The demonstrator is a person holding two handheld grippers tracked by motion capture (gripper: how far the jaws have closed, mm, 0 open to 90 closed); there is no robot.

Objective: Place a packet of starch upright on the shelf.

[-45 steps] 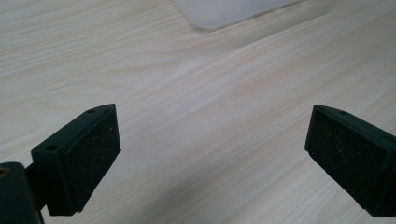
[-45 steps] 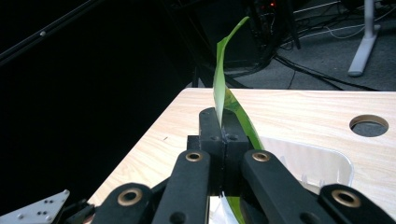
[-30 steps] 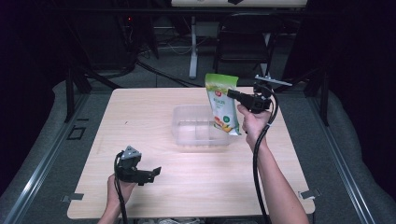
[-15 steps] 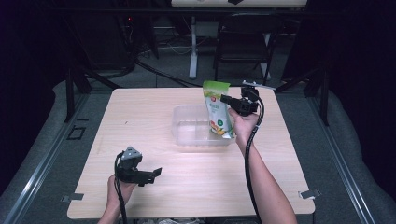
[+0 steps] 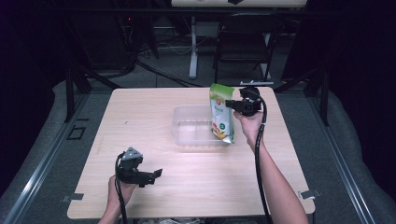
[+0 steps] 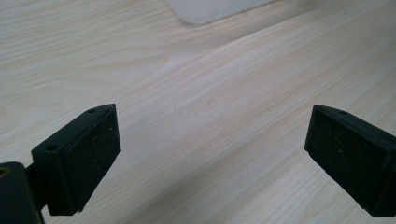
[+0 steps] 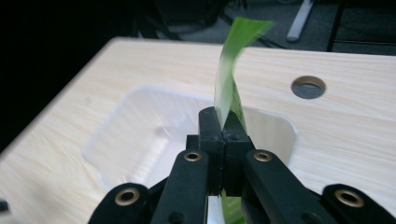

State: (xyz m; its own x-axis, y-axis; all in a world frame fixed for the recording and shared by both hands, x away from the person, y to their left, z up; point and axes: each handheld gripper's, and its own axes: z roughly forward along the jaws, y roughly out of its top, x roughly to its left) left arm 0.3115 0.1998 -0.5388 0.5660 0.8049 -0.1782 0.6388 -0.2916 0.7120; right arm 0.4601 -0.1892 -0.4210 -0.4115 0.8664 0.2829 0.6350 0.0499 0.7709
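Over the right end of the clear plastic tray, the right gripper pinches the green pouch by its thin edge, so it may tip outside when released, while the left gripper waits wide open.

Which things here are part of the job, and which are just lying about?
In the job:
- green pouch, pinched in the right claw
- clear plastic tray, under the pouch

Just there:
- left claw, open, over bare table
- chair behind the table
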